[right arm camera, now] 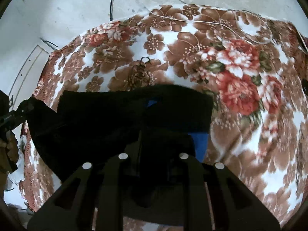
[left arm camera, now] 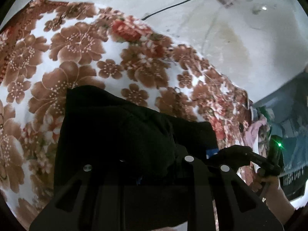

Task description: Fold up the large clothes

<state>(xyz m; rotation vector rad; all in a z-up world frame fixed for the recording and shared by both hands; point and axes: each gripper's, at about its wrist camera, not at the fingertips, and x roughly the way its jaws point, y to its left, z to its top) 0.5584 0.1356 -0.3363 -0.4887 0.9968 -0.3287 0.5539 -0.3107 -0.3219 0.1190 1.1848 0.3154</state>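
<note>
While both hands work together, the black garment [right arm camera: 119,115] hangs stretched between them above the flowered blanket [right arm camera: 240,77], over the middle of the spread and clear of its far edge by the bare floor [left arm camera: 192,28]. Each hand-held gripper is pinched narrow on the cloth: the left hand-held gripper [left arm camera: 154,165] holds one end of the top edge, and the right hand-held gripper [right arm camera: 154,154] holds the other, black fabric bunched between its fingers. Gripping both ends this way keeps the edge taut and level, I judge, so the garment can be laid down or doubled over without creasing. A blue patch [right arm camera: 199,142], perhaps a label or lining, shows beside the right grip. Loose on the blanket lie a thin pale cord [right arm camera: 221,25] and a small dark tangle [right arm camera: 141,71], which could get caught under the fold.
</note>
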